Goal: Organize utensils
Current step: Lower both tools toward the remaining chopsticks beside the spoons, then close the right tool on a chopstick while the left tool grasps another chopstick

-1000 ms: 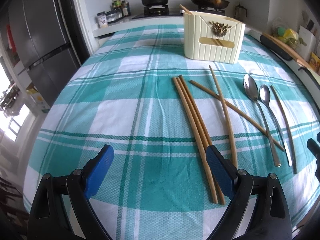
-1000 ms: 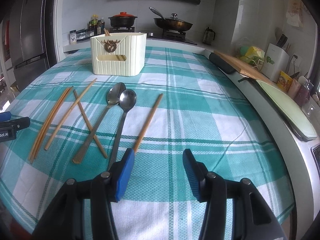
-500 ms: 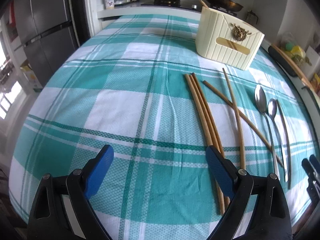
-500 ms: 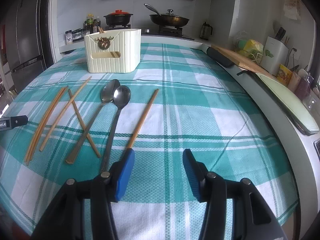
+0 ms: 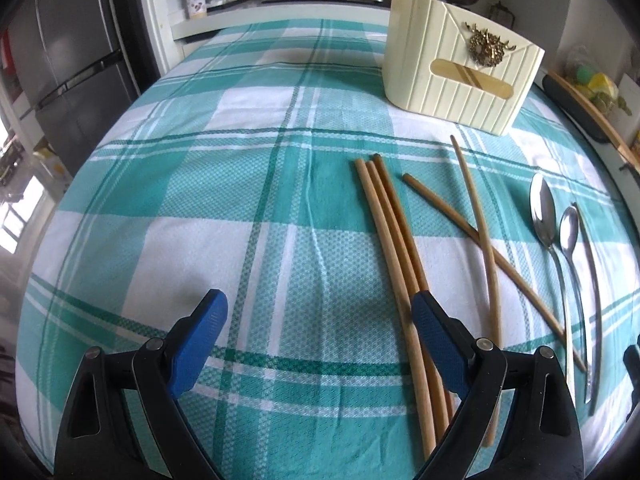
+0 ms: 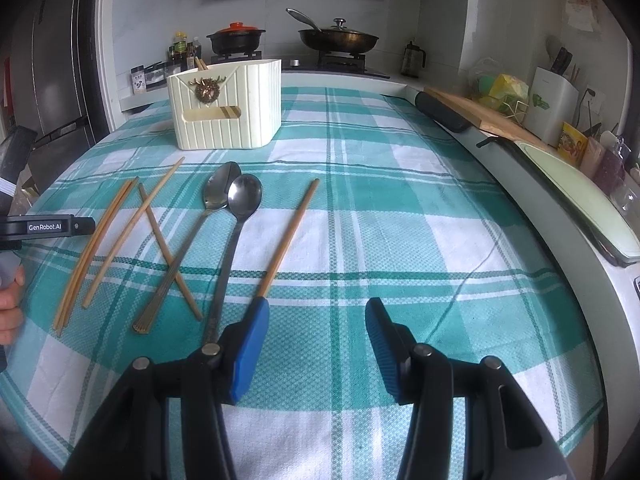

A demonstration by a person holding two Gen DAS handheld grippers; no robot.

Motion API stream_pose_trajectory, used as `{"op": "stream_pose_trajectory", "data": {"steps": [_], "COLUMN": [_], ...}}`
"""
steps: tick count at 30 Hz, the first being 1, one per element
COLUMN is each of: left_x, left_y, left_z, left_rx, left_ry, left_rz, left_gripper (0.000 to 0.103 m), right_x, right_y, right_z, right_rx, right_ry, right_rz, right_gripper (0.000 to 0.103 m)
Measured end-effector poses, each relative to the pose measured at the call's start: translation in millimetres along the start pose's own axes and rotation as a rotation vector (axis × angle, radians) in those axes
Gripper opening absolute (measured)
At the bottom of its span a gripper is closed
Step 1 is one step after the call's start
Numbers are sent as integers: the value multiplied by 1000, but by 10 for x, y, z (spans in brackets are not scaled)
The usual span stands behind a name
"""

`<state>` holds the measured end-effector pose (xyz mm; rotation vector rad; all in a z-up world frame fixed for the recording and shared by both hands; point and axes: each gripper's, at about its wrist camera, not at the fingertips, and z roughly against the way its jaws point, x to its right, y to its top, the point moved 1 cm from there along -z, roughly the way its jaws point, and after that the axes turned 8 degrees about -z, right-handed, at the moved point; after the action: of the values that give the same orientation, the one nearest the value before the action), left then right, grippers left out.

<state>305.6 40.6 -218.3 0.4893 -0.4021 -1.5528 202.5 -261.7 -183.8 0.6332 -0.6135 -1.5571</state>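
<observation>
Several wooden chopsticks [image 5: 394, 240] and two metal spoons [image 5: 554, 240] lie on the teal checked tablecloth [image 5: 200, 184]. A cream utensil holder [image 5: 460, 68] stands at the far side with chopsticks in it. My left gripper [image 5: 320, 312] is open and empty, low over the cloth, its right finger over the bundle of three chopsticks. My right gripper [image 6: 316, 316] is open and empty; its left finger touches the near end of a single chopstick [image 6: 290, 236]. The spoons [image 6: 234, 204], crossed chopsticks [image 6: 156, 228] and holder [image 6: 226, 106] lie left of it.
A stove with a pot [image 6: 236, 38] and a pan [image 6: 340, 38] is behind the table. A cutting board [image 6: 480, 114], a knife block and jars line the right counter. A fridge [image 5: 68, 52] stands to the left. The left gripper's body [image 6: 44, 226] shows at the right view's left edge.
Both grippers have moved forward and lower toward the table. The left gripper's right finger now sits over the chopstick bundle. The right gripper's left finger has reached the single chopstick's near end.
</observation>
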Motion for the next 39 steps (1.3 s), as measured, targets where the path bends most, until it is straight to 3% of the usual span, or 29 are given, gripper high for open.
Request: {"op": "stream_pose_trajectory", "data": {"steps": [5,11,16,22,24,28,32,33,34,36,39], "left_x": [31,-4,-62,-51,-60,-89,-75,-65,-58,-48,-42], "left_y": [-34,52,142,335,429,624,828,859,883,912,933], "left_z": [-44,-112,-179,-277,-316,-426,-516,-522,-528,-534,-533], "left_rx": [-6,-34,-80,-145,-153,-175,-181,-179,-177,-168,-153], "left_ry": [41,25,-18,-64,-70,-108,-104,-105,-108,-116,-117], "left_rz": [-13,-16,-66,-163,-188,-196,-208,-209,-209,-204,-198], "left_gripper": [97,98,98,95,87,76,53,43,37,14,10], "right_x": [32,49,66,-118,-173,-197,-226,-230,-232,-239,-233], "right_y": [12,140,436,610,661,801,1014,1064,1109,1185,1258], "right_z": [-28,-130,-372,-951,-1011,-1145,-1351,-1409,-1447,-1525,-1574], "right_rx": [-3,-38,-137,-270,-263,-287,-307,-311,-309,-314,-314], "right_ry": [2,45,166,112,79,81,76,81,85,100,125], "right_rz": [-10,-26,-112,-20,28,38,25,15,7,-7,-25], "right_gripper": [51,51,51,51,41,32,23,14,11,7,6]}}
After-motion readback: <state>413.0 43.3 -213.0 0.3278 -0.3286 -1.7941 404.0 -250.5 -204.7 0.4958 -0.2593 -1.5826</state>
